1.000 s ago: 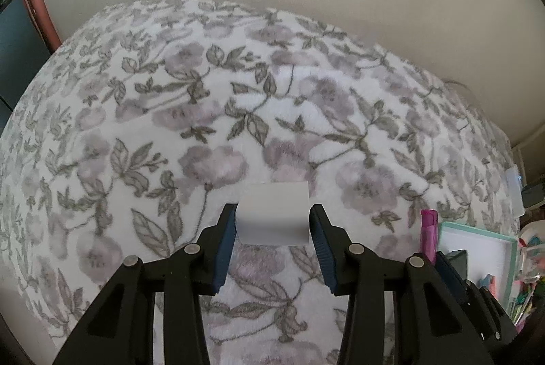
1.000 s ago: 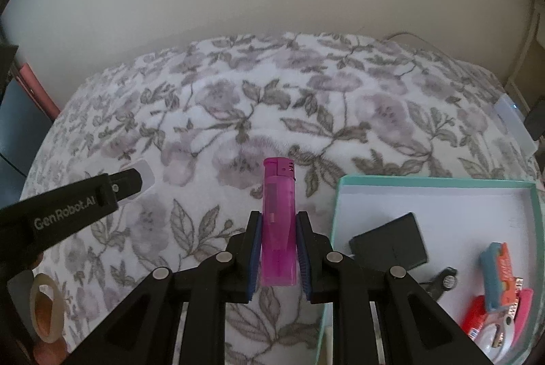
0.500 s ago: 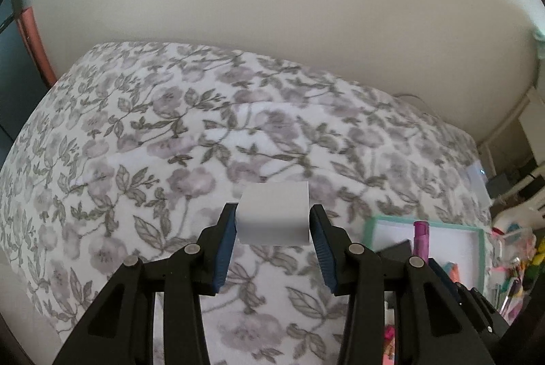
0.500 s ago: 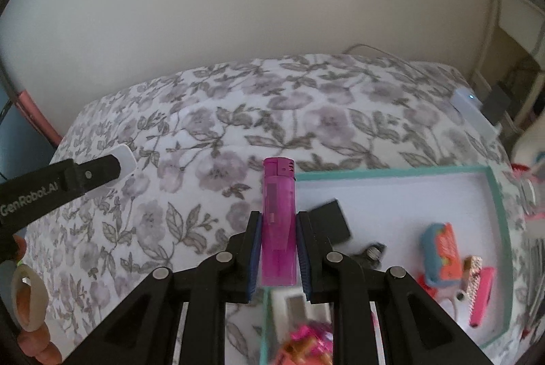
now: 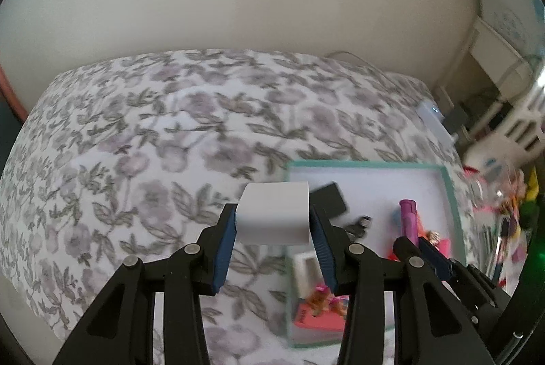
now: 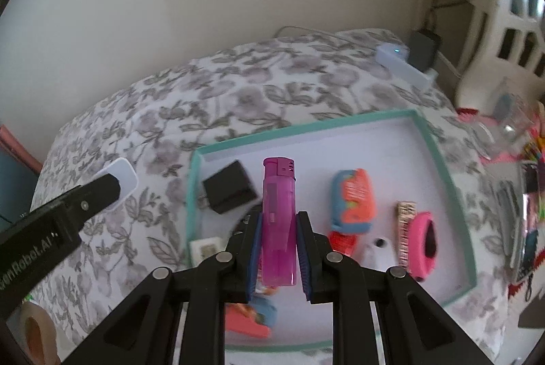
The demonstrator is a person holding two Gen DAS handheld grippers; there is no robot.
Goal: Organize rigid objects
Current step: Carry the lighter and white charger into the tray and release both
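Already several small things lie in our teal tray (image 6: 439, 160) on the bed (image 5: 136, 133). 2 remain: left tool (image 5: 272, 222) grips a white block (image 5: 274, 215), right tool (image 6: 277, 225) a pink lighter (image 6: 278, 222), above it.

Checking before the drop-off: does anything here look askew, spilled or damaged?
Nothing stands out. The left gripper holds the white block squarely, the right gripper holds the pink lighter upright, and the teal tray lies flat on the floral blanket.
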